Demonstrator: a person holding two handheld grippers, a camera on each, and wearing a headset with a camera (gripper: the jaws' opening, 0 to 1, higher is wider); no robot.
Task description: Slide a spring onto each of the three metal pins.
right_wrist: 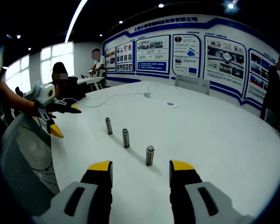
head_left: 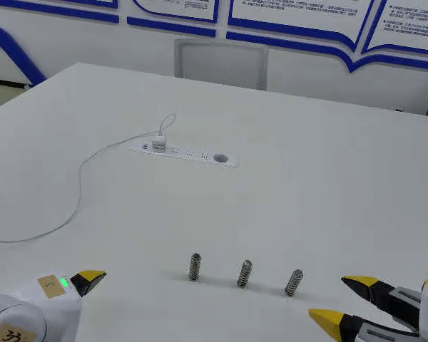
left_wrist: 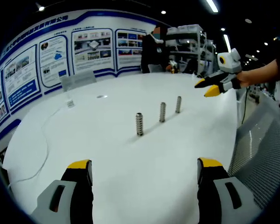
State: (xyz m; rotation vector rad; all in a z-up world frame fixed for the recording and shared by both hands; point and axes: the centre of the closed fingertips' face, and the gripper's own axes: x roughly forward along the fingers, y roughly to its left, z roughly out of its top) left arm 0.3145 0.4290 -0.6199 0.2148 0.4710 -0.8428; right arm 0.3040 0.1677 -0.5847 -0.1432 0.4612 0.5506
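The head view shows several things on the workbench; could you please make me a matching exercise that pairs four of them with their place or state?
Column one:
1 left gripper
2 right gripper
3 springs
4 power strip

Column two:
A lies flat farther back on the table, with a cable plugged in
B open, bottom right of the head view
C upright in a row of three
D open, bottom left of the head view

Pairs: 1-D; 2-B; 3-C; 4-A

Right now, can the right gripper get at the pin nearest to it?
Probably yes. The right gripper is open, and the nearest pin, with a spring on it, stands just ahead of its jaws, with only bare table between.
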